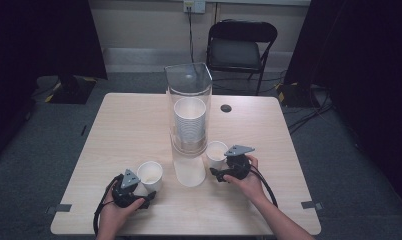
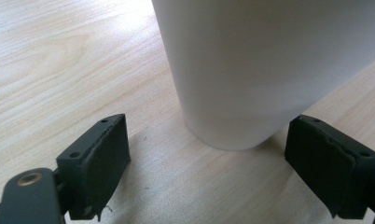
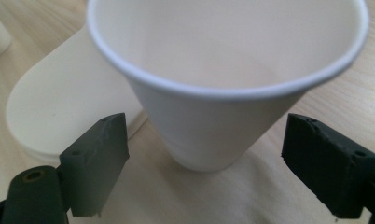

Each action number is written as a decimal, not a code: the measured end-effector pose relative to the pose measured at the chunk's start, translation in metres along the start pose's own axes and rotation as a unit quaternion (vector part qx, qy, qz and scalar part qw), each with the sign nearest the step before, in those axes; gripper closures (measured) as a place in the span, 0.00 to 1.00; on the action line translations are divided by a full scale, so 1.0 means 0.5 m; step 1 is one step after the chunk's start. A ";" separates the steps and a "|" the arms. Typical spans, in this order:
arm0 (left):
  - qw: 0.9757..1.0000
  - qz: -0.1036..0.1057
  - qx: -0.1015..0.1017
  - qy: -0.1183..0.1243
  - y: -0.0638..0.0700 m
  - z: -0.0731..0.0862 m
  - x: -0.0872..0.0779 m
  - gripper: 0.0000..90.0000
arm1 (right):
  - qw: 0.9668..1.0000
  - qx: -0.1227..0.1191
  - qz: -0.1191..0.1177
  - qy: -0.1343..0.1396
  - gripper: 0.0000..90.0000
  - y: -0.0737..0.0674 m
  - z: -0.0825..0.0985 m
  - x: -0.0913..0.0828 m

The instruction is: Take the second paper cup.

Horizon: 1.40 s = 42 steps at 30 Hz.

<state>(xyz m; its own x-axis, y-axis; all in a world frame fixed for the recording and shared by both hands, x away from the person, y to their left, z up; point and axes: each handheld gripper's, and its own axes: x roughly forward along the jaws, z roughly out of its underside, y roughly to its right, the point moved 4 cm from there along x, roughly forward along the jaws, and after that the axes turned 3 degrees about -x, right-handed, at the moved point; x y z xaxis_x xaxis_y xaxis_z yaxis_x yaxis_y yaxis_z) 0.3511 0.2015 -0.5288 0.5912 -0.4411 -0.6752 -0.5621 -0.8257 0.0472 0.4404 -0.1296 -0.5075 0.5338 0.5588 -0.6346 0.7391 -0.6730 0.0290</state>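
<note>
A light wood table (image 1: 129,125) carries a tall clear dispenser (image 1: 188,100) near its centre, loaded with a stack of white cups (image 1: 189,120). The dispenser stands on a white base (image 1: 190,172) that extends toward the near edge.

The left gripper (image 1: 148,199) sits near the near-left corner, held in the left hand (image 1: 114,212). Its jaws are wide open, one on each side of the left cup (image 1: 150,175), without contact. In the left gripper view the cup (image 2: 265,70) stands upright on the table, just ahead of the jaw tips.

The right gripper (image 1: 215,174) lies just right of the base, held in the right hand (image 1: 246,182). Its jaws are wide open and flank the right cup (image 1: 216,152), clear of its wall. In the right gripper view this cup (image 3: 223,93) stands upright, mouth up, beside the base (image 3: 69,107).

A black chair (image 1: 241,47) stands beyond the far edge.
</note>
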 end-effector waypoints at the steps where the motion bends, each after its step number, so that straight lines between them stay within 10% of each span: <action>1: 1.000 0.000 0.000 0.000 0.000 0.000 0.000 0.15 | 1.000 0.000 0.001 0.001 0.16 0.000 0.001 -0.005; 42: 1.000 0.000 0.000 0.000 0.000 0.000 0.000 0.15 | 1.000 0.010 -0.001 -0.008 0.16 0.036 0.107 -0.153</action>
<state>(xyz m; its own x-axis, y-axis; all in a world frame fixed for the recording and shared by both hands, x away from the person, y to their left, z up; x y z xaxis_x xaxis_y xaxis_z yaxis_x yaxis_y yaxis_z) 0.3511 0.2015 -0.5288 0.5910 -0.4408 -0.6756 -0.5617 -0.8259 0.0476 0.3909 -0.2102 -0.4996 0.5265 0.5524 -0.6463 0.7314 -0.6818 0.0130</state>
